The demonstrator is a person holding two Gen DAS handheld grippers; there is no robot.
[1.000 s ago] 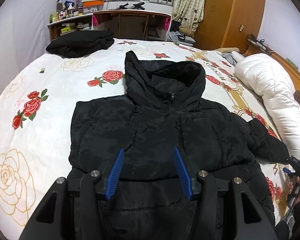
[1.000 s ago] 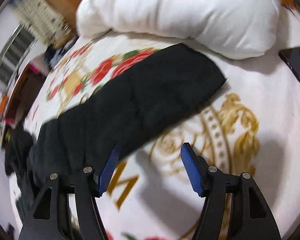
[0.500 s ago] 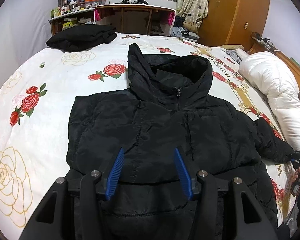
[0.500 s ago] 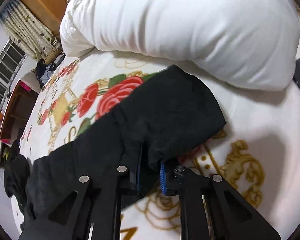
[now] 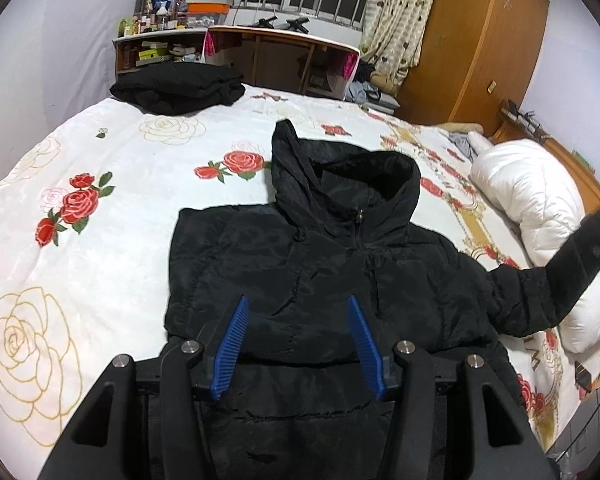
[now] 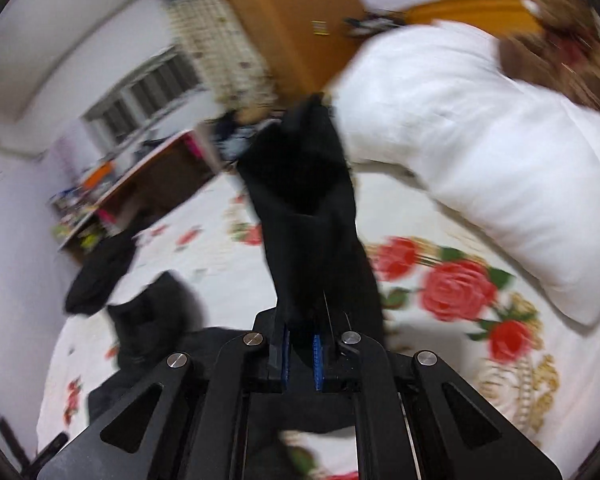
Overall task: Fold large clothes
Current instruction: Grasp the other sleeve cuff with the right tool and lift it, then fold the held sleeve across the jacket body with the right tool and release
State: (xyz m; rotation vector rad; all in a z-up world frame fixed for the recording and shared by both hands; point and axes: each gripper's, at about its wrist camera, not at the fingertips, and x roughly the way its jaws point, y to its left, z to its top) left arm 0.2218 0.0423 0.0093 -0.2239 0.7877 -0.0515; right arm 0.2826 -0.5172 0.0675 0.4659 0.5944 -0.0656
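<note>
Currently I see a black hooded puffer jacket (image 5: 316, 264) lying front-up and zipped on a white bedspread (image 5: 100, 264) printed with red and gold roses. Its hood points toward the far end of the bed. My left gripper (image 5: 298, 344) hovers above the jacket's lower front, its blue fingers (image 5: 232, 346) apart with nothing between them. My right gripper (image 6: 300, 354) has its blue pads nearly together, clamped on the black fabric of the jacket's sleeve (image 6: 312, 216), which stands up in front of the lens; that view is blurred. From the left camera the same sleeve is raised off the bed at the right edge, in front of a rolled white duvet (image 5: 536, 216). Another folded black garment (image 5: 176, 88) rests at the far end of the bed, near a desk (image 5: 284, 52).
</note>
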